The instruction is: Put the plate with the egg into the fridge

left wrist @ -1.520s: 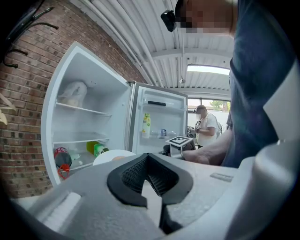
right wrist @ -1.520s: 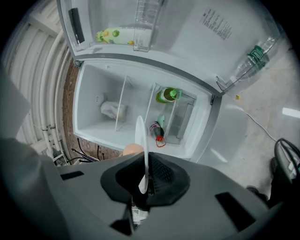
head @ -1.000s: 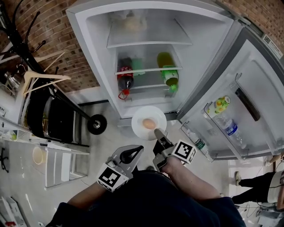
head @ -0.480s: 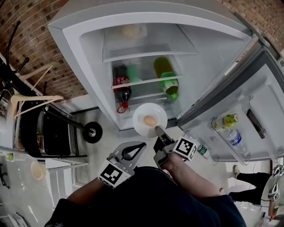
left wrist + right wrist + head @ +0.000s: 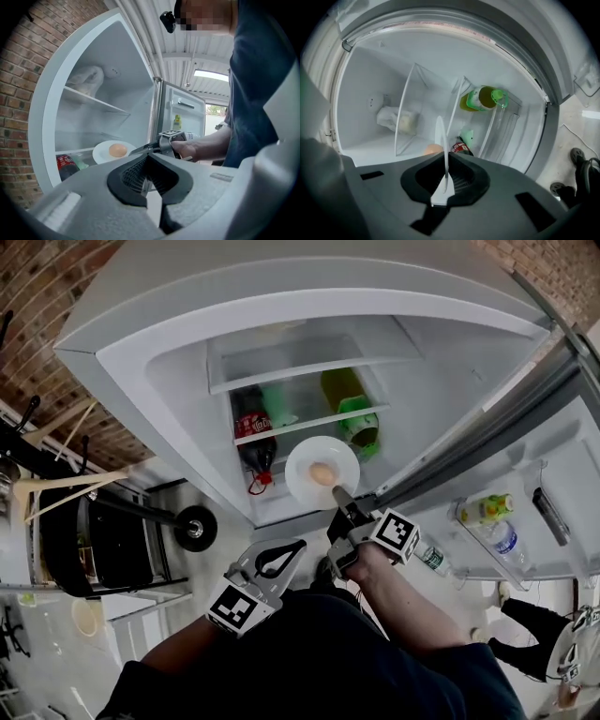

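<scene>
Plate (image 5: pixel 302 486), head view: level, egg (image 5: pixel 321 473) on top, at the open fridge (image 5: pixel 169 381) mouth in front of the lower shelf.
Right claw (image 5: pixel 338 499): clenched on the plate's near rim.
Left gripper view: left claw (image 5: pixel 147 161) pinched together, empty.
Right gripper view: plate seen edge-on between the pads, gripped.

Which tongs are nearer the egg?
Right. The right tongs grip the near rim of the plate, and the egg lies just beyond their tips. The left tongs sit farther back, off the plate, holding nothing.
</scene>
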{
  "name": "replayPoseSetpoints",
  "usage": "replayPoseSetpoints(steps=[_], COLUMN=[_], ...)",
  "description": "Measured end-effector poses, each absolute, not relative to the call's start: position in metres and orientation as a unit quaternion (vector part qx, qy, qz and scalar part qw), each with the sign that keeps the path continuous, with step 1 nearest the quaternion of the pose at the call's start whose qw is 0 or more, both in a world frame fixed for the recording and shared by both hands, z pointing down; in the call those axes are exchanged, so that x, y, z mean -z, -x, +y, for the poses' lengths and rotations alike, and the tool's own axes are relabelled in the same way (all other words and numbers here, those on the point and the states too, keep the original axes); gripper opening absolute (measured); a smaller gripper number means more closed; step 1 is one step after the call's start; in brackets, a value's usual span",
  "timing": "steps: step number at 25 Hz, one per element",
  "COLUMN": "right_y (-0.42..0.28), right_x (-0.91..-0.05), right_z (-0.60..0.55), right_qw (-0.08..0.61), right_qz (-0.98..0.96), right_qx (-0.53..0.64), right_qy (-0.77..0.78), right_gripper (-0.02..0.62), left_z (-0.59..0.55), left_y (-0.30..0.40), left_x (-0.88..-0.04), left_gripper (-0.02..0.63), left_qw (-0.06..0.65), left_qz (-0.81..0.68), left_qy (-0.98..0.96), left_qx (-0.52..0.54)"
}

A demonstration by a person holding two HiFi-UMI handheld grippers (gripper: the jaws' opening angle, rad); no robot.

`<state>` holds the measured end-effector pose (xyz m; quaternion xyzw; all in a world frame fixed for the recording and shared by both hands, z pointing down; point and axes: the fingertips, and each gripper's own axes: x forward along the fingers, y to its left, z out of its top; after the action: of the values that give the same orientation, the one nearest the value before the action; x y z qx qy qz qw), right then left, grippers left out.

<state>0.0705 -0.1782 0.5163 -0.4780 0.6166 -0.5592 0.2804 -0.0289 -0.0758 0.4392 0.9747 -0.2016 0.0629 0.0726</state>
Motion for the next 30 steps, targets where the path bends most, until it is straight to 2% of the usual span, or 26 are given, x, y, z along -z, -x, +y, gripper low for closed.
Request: replayPoseSetpoints(steps=[30], right_y=[-0.094], right_x=[-0.519], right_z=[-0.302], right_qw=[0.302], right_qz=[0.577], right_qx=[0.599], right_qy=[0.467], right_gripper=[0.031], left_z=[-0.117], left_y=[0.011], left_x=[-0.435], left_gripper=[0.005], left_qw=[0.07], left_qz=[-0.266], left_qy=[-0.958], left_qx=[-0.078])
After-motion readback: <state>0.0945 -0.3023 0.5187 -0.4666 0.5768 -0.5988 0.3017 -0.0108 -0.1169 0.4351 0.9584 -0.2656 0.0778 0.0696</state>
